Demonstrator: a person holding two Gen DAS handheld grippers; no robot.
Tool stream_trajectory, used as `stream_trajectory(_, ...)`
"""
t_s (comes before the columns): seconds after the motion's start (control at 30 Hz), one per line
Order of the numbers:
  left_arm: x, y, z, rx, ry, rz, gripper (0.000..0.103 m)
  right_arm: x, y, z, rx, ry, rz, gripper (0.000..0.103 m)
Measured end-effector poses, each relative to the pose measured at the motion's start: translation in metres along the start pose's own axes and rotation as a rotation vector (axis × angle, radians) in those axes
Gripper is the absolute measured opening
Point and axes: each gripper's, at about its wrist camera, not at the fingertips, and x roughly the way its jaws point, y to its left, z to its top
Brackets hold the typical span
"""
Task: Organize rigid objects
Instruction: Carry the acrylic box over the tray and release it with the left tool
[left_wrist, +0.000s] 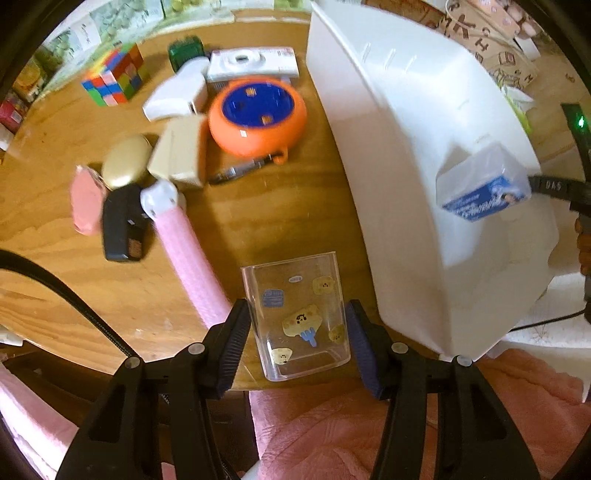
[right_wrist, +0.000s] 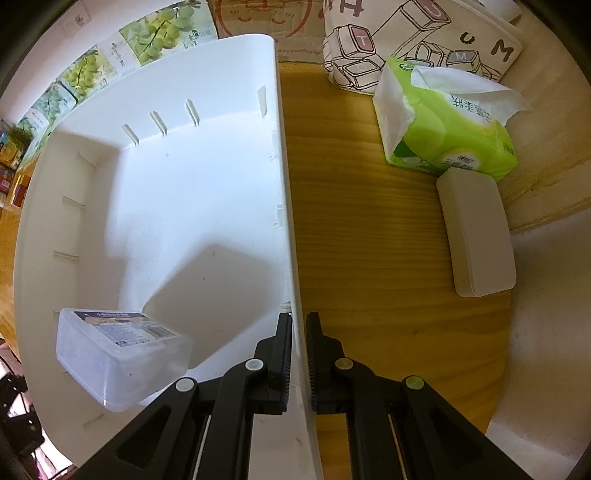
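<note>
Between our left gripper's (left_wrist: 297, 341) pads sits the clear cup (left_wrist: 295, 317), held at its sides just beside the white bin (left_wrist: 406, 147). Our right gripper (right_wrist: 299, 358) pinches the bin's wall; we should carry the cup level over the rim, clear of the plastic box (right_wrist: 122, 362).

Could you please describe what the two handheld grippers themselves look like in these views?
Both the left gripper and right gripper are black plastic linkages with triangular cut-outs, pale round pivot caps and ribbed pads on their fingers. The left's pads look bluish. A black cable runs beside the left one.
</note>
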Motion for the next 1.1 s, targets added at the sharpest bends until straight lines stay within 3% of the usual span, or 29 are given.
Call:
stream_trajectory(0.37,-0.049,-0.010,0.019,0.005,-0.131,0.029,0.056,-0.003,-0.006,-0.008,0.007,-0.025,0.047,0.005)
stream_trajectory(0.6,-0.066,-0.030,0.029,0.041,-0.205,-0.001,0.056,-0.004,-0.011,-0.019,-0.003,-0.039,0.073,0.004)
stream_trajectory(1.1,-0.064,-0.099,0.045,0.214,-0.249,-0.088,0.057,0.001,-0.016,-0.054,-0.036,-0.033,0.088,0.004)
